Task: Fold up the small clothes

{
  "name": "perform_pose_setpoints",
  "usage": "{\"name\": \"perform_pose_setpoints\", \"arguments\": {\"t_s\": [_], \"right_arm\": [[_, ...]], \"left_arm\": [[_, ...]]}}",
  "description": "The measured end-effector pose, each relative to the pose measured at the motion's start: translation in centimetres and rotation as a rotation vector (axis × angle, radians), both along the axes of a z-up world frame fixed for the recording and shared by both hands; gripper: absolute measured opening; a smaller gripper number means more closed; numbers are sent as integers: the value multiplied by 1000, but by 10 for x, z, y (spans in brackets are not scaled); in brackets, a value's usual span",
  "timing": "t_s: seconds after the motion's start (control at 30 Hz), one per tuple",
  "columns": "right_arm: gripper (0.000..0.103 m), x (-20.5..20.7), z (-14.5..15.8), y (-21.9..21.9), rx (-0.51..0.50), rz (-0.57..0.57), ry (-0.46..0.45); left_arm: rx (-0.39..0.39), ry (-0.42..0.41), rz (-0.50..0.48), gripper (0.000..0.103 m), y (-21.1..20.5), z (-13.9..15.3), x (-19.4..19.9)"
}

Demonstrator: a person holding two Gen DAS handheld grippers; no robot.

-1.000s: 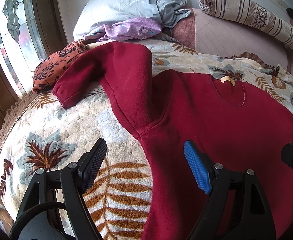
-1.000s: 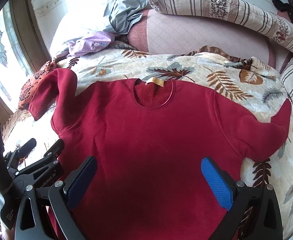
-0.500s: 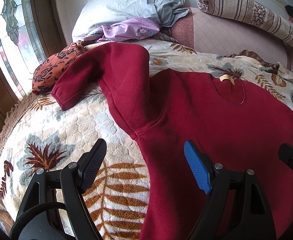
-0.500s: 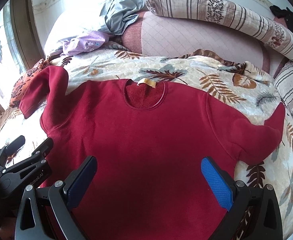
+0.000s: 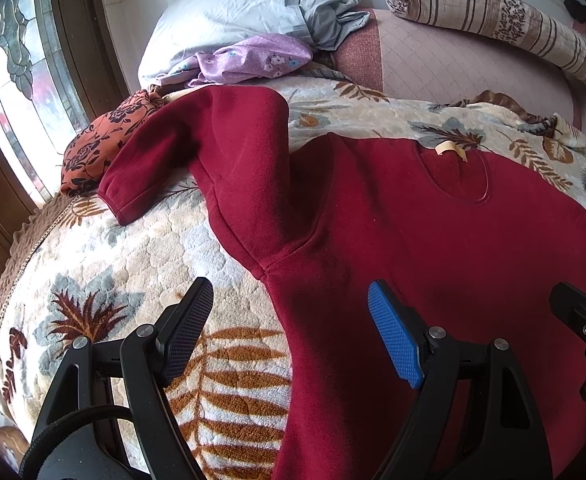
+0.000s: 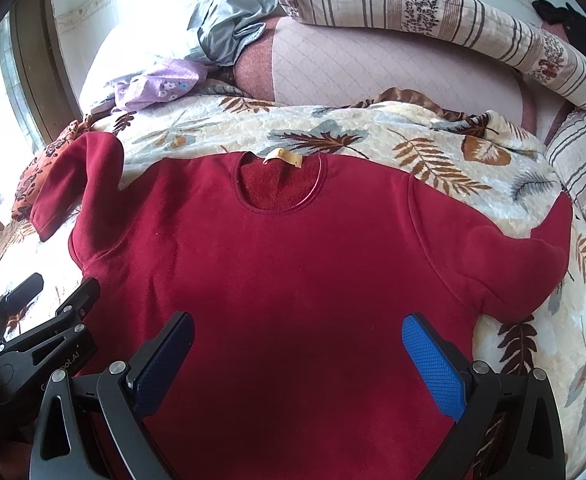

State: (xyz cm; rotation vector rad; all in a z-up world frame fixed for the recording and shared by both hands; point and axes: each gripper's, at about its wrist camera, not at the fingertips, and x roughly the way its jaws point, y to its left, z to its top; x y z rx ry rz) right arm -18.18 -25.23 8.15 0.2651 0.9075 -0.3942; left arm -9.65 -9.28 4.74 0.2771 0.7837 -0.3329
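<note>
Since a second ago you've drifted slightly; your left hand-held gripper (image 5: 289,332) and right hand-held gripper (image 6: 297,360) hang wide open, empty, over the red sweater (image 6: 293,272) lying flat on the bed (image 6: 373,136). Folding hasn't begun; grab a sleeve (image 5: 181,148) next.

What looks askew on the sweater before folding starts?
The sweater lies flat, neck label up, but both sleeves are crooked: the left sleeve bends back over an orange cloth, and the right sleeve is kinked upward. Both grippers are open.
</note>
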Motion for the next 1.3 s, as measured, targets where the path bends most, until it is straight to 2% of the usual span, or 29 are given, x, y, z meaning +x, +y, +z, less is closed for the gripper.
{"name": "perform_pose_setpoints", "arguments": {"t_s": [1.3], "right_arm": [[103,6,-18,-2,41,-6,28]], "left_arm": [[15,-6,-6,81,-2,-3,0]]}}
